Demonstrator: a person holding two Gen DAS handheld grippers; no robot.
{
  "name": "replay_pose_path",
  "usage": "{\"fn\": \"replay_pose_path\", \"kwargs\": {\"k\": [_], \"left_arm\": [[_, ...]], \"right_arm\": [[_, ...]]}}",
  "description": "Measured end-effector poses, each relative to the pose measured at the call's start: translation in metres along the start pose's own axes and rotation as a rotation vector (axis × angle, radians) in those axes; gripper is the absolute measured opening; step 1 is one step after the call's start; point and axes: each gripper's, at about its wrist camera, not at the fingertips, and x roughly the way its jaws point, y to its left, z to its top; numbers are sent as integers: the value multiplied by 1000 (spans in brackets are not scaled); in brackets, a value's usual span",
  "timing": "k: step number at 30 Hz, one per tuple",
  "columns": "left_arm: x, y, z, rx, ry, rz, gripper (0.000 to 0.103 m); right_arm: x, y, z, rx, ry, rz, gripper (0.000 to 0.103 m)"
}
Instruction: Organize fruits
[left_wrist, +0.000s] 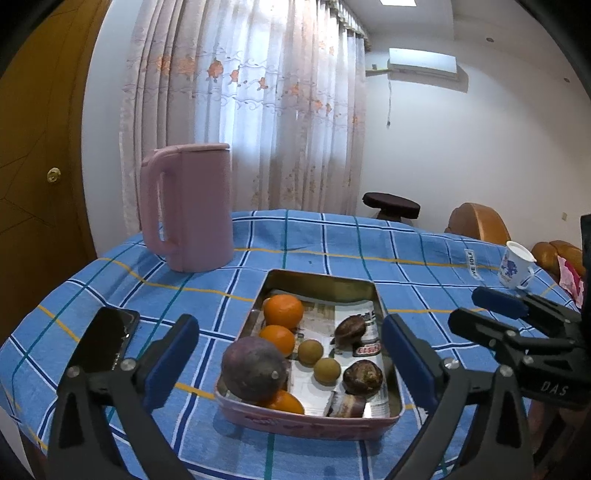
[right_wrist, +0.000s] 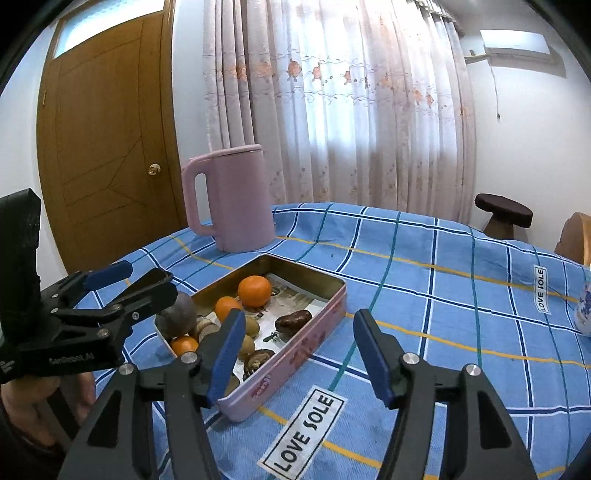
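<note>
A pink metal tin (left_wrist: 306, 424) lined with paper sits on the blue checked tablecloth. It holds oranges (left_wrist: 283, 311), a large purple fruit (left_wrist: 254, 369), two small green-brown fruits (left_wrist: 326, 371) and dark brown fruits (left_wrist: 362, 377). My left gripper (left_wrist: 291, 362) is open, its blue pads on either side of the tin, above it. My right gripper (right_wrist: 299, 354) is open and empty over the tin's (right_wrist: 291, 365) right wall. The right gripper also shows at the right of the left wrist view (left_wrist: 517, 325); the left gripper shows at the left of the right wrist view (right_wrist: 122, 291).
A pink lidded jug (left_wrist: 188, 206) stands behind the tin at the back left. A black phone (left_wrist: 105, 339) lies left of the tin. A white mug (left_wrist: 515, 266) with blue print stands at the far right. A stool (right_wrist: 503, 216) and chairs stand beyond the table.
</note>
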Motion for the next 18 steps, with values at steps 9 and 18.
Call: {"fn": "replay_pose_path", "kwargs": {"k": [9,18], "left_arm": [[-5,-11,0,15,1,-16,101],[-11,-20,2,35,-10,-13,103]], "right_arm": [[-21,-4,-1,8,-15,-16,64],[-33,-5,3,3,-35,-32,65]]}}
